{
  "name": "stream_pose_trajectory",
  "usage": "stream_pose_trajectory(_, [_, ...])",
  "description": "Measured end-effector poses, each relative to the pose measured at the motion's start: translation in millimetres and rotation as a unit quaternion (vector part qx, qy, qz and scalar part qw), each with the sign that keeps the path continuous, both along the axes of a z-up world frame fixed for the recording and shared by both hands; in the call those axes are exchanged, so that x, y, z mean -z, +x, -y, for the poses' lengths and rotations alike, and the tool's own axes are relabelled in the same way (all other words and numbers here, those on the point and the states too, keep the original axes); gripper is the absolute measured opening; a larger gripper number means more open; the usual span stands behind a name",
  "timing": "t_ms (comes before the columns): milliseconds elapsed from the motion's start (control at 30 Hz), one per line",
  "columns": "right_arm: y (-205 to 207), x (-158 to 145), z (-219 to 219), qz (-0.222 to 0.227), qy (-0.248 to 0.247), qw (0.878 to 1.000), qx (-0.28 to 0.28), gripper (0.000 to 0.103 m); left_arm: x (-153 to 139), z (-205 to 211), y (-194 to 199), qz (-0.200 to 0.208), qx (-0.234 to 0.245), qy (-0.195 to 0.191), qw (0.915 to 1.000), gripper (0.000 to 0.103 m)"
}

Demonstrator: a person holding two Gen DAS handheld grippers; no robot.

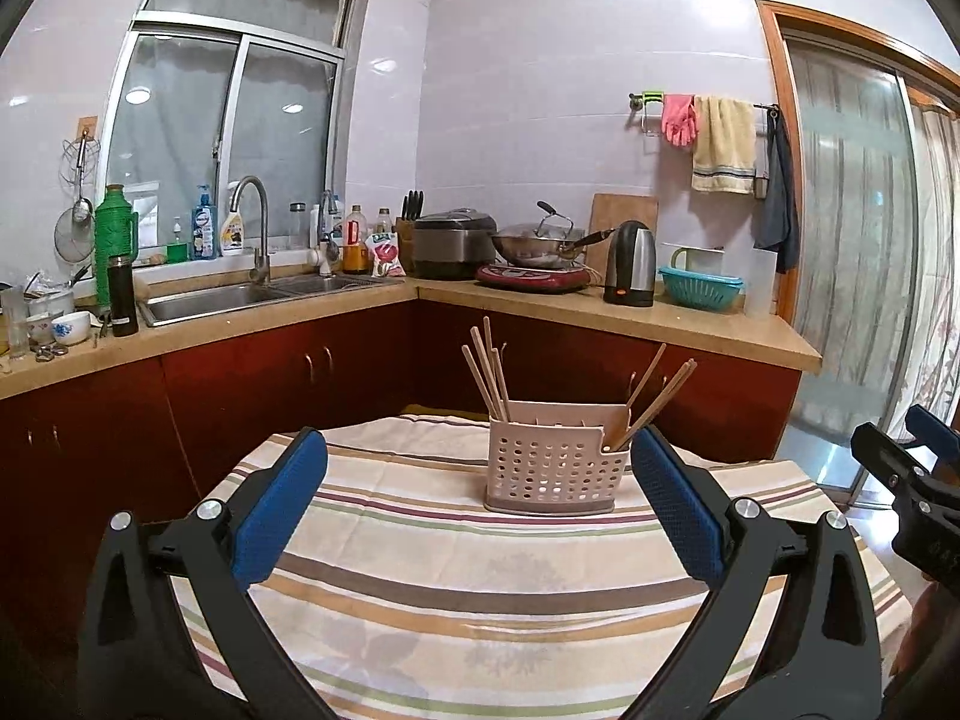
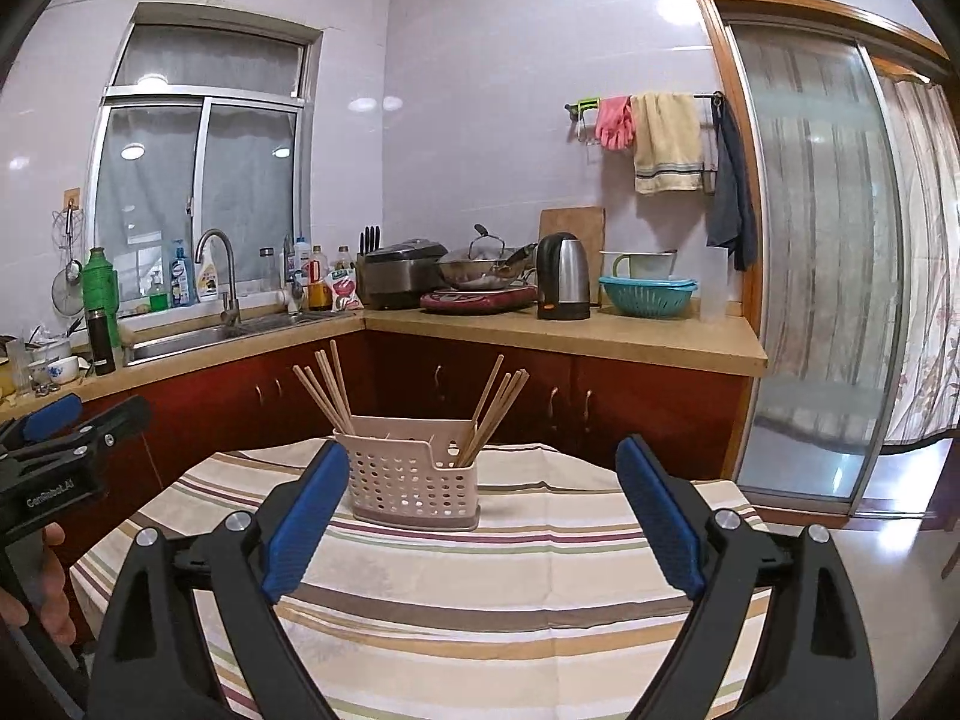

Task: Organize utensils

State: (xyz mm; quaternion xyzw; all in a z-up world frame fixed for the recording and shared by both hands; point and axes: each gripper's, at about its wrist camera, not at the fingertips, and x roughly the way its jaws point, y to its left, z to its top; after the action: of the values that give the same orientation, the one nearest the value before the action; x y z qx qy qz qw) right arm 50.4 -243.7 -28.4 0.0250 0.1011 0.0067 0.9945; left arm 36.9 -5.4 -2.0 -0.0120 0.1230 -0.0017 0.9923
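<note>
I count one perforated holder (image 1: 551, 461) on my striped cloth (image 1: 468, 576), with two bunches of chopsticks: about five on the left (image 1: 489, 375), about four on the right (image 1: 657, 399).

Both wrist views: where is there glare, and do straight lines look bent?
Left wrist view: lamp reflections glare on the window and wall tiles; the door frame bows strongly. Right wrist view: the same glare on the window, the sliding door curves, and the corners are black.
</note>
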Motion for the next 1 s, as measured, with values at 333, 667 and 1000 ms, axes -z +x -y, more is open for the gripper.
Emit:
stream_pose_trajectory(333, [-10, 0, -1, 0.008, 0.001, 1.000, 0.002, 0.088, -2, -1, -11, 0.002, -0.004, 0.000, 1.0000, 0.099])
stream_pose_trajectory(667, [-13, 1, -1, 0.010, 0.001, 1.000, 0.003, 0.088, -5, -1, -15, 0.005, -0.007, 0.002, 1.0000, 0.099])
stream_pose_trajectory(1000, [-14, 1, -2, 0.009, 0.001, 1.000, 0.002, 0.088, -6, -3, -11, -0.003, -0.019, 0.001, 0.9998, 0.099])
